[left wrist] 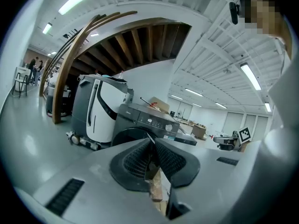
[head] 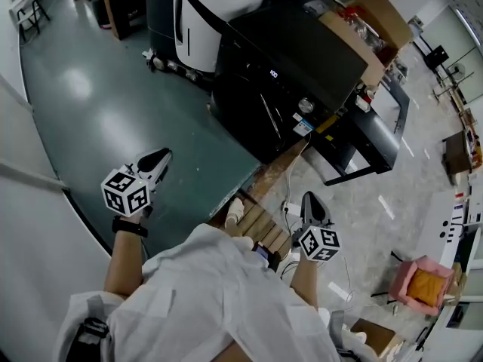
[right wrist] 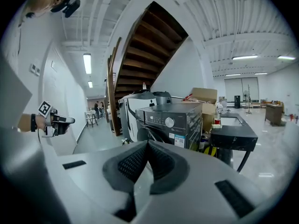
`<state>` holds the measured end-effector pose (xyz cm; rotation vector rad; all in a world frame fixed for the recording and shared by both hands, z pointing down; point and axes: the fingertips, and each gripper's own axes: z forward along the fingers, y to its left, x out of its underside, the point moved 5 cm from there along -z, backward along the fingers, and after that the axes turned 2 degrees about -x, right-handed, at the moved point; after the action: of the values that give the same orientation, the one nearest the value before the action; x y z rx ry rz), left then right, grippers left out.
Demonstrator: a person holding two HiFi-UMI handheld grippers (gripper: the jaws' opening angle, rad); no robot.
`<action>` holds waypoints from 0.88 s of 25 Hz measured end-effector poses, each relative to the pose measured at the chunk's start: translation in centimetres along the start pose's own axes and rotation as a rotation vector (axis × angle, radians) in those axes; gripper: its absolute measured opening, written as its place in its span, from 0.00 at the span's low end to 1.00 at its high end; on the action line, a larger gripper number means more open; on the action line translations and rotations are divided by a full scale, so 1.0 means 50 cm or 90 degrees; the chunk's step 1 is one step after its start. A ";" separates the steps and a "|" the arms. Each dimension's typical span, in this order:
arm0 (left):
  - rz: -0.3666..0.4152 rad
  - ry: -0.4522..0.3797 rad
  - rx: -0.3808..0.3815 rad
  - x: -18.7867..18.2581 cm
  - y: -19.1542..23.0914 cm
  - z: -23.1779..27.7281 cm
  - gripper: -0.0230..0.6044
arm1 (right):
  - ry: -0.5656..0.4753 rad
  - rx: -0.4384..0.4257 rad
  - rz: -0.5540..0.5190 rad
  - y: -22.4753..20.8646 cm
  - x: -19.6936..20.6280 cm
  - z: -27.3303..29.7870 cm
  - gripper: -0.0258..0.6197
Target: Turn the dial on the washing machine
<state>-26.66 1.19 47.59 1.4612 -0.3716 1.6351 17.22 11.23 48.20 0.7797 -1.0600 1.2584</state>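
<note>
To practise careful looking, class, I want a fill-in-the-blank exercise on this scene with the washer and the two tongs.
1. The left tongs and the right tongs are both ____, with nothing between them.
2. The silver dial on the washer is ____ in shape.
3. The brown box by the washer is made of ____.

Missing words: shut; round; cardboard.
</note>
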 end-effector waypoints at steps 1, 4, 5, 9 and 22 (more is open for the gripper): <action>0.002 0.001 -0.001 -0.012 0.002 0.021 0.10 | -0.002 -0.006 0.001 -0.013 -0.012 0.023 0.04; 0.007 0.000 0.001 -0.050 0.001 0.098 0.10 | -0.009 -0.025 -0.002 -0.055 -0.053 0.089 0.04; 0.010 -0.002 0.005 -0.063 -0.003 0.125 0.10 | -0.011 -0.031 -0.004 -0.071 -0.067 0.108 0.04; 0.034 0.000 0.028 -0.108 -0.023 0.234 0.10 | -0.016 -0.046 -0.012 -0.137 -0.112 0.181 0.04; 0.134 0.018 0.083 -0.171 -0.145 0.446 0.10 | -0.005 -0.140 -0.104 -0.263 -0.201 0.370 0.11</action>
<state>-7.51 -14.26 43.30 1.5353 -0.4219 1.8752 26.68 -11.62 46.41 0.6878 -1.0968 0.9837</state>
